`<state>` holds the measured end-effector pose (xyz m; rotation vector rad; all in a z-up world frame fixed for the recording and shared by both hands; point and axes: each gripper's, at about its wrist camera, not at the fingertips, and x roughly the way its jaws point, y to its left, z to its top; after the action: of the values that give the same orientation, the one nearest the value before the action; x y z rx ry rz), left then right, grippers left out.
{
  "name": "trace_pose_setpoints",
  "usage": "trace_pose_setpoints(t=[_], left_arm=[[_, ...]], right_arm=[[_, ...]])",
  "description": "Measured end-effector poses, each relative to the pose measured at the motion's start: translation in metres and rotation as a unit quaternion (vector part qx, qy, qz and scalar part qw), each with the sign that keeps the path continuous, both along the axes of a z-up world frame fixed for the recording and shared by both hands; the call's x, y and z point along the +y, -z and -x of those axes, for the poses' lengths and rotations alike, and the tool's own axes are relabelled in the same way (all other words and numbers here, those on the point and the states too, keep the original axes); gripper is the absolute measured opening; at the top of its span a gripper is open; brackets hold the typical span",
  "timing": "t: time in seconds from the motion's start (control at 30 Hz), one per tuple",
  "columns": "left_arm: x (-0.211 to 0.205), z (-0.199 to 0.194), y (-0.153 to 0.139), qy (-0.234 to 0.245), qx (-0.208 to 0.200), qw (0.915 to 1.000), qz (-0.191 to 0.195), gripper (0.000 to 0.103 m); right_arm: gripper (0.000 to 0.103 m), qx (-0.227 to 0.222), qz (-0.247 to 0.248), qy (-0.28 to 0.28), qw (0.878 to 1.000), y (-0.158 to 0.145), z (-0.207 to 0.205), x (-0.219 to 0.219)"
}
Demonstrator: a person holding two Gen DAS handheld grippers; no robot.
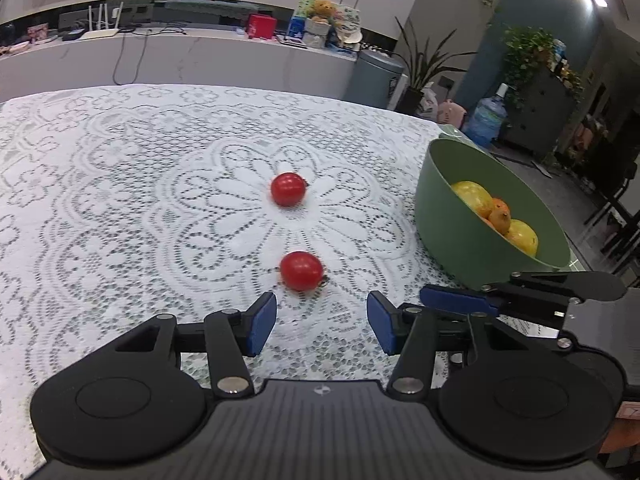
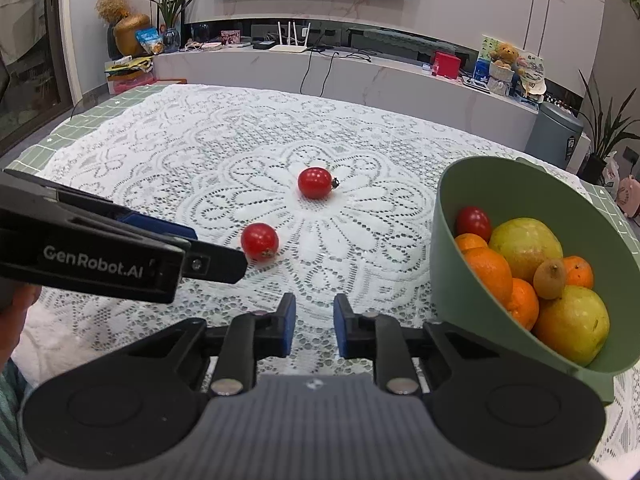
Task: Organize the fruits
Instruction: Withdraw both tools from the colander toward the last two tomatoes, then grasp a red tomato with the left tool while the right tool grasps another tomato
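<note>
Two red cherry tomatoes lie on the lace tablecloth. The near tomato (image 1: 301, 271) (image 2: 259, 241) sits just ahead of my open, empty left gripper (image 1: 321, 322). The far tomato (image 1: 287, 189) (image 2: 315, 182) lies farther out. A green bowl (image 1: 452, 216) (image 2: 444, 248) at the right holds yellow fruits, oranges, a small brownish fruit and one tomato (image 2: 473, 223). My right gripper (image 2: 314, 324) is open with a narrow gap, empty, left of the bowl. It shows in the left wrist view (image 1: 460, 299), and the left gripper shows in the right wrist view (image 2: 192, 248).
The white lace tablecloth (image 2: 168, 152) covers the table; its green edge shows at the left (image 2: 28, 152). A white counter (image 2: 360, 76) with boxes, a router and cables stands beyond the table. A grey bin (image 2: 554, 128) and plants stand at the far right.
</note>
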<state>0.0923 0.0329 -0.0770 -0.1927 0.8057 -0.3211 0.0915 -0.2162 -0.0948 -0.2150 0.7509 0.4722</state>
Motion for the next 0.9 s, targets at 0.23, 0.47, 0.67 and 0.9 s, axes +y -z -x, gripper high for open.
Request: trace_pose_setpoints(t=[0.23,0.47,0.67,0.9], left_arm=[[-0.004,-0.021,0.011,-0.025,0.019,0.9995,-0.006,0.057],[-0.01,-0.036,0.02,-0.035,0.032,0.9987,-0.018,0.052],[-0.009,-0.044,0.019,-0.04,0.035,0.9985,-0.015,0.044],[-0.008,-0.045,0.015,-0.037,0.032,0.9987,-0.016,0.036]], right_arm=[[0.014,0.004,0.001,-0.005,1.0,0.007,-0.007,0.002],[0.013,0.001,0.001,-0.011,1.0,0.009,-0.015,0.006],[0.013,0.001,0.001,-0.015,1.0,0.012,-0.023,0.011],[0.013,-0.008,0.002,-0.021,1.0,0.009,-0.032,0.016]])
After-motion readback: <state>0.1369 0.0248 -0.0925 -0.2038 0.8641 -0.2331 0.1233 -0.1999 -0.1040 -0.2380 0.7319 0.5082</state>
